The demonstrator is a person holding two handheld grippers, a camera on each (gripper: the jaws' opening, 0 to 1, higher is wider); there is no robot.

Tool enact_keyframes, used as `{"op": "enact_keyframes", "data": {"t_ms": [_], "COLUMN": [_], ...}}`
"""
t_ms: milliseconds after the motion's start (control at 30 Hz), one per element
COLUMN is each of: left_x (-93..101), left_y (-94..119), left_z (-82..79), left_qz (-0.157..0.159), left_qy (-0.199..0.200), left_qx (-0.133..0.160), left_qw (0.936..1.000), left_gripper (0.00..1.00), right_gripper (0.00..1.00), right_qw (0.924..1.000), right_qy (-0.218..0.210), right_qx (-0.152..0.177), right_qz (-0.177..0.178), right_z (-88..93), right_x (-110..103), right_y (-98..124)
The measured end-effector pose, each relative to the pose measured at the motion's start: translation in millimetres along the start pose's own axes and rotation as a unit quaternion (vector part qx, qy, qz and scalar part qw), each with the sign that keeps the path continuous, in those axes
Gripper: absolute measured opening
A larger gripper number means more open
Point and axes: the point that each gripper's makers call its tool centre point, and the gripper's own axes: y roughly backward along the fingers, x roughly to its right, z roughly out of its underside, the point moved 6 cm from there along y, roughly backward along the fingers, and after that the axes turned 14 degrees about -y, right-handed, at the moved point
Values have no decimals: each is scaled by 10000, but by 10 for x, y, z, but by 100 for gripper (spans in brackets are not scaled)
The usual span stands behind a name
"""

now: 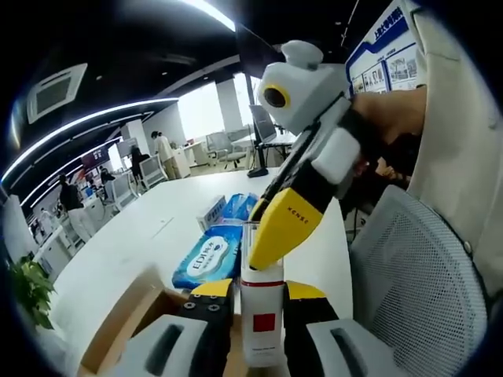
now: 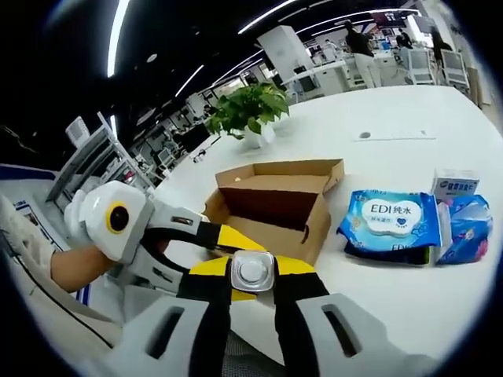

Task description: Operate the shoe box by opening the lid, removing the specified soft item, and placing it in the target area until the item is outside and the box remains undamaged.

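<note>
Cardboard shoe box [image 2: 275, 204] is sitting open on the white worktop [image 2: 393, 118]; we are gripping a small white bottle [image 1: 262, 314] in both grippers' fingers just beside it, upright, blue wipes pack [image 2: 391, 224] lying right of the box.

Left tongs [image 1: 260, 294] and right tongs [image 2: 252, 272] — both clamped, tips meeting, right hand [image 1: 389, 114] behind.
</note>
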Motion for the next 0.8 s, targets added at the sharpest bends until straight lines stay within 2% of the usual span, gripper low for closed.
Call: {"op": "enact_keyframes", "data": {"t_ms": [267, 433, 567, 633, 700, 800], "left_x": [-98, -151, -206, -221, -231, -249], "left_y": [76, 140, 226, 271, 307, 394], "left_z": [-17, 36, 71, 102, 134, 174], "left_qz": [-24, -48, -113, -115, -132, -203], "left_qy": [-14, 81, 442, 626, 654, 700], "left_qx": [10, -45, 4, -66, -125, -163], "left_qw": [10000, 9999, 9990, 9980, 9977, 9972], "left_gripper": [30, 33, 37, 41, 46, 49], "right_gripper": [17, 17, 17, 17, 17, 17], "right_qw": [9994, 9987, 9969, 9959, 9943, 9910], "right_qy": [344, 497, 776, 891, 1045, 1313], "right_qx": [-87, -44, -26, -33, -47, -26], "right_qz": [-34, -58, -118, -156, -202, -255], "right_z": [-113, -214, -297, -345, -389, -488], "right_x": [-16, 3, 8, 13, 10, 8], "right_y": [15, 37, 53, 61, 69, 88]}}
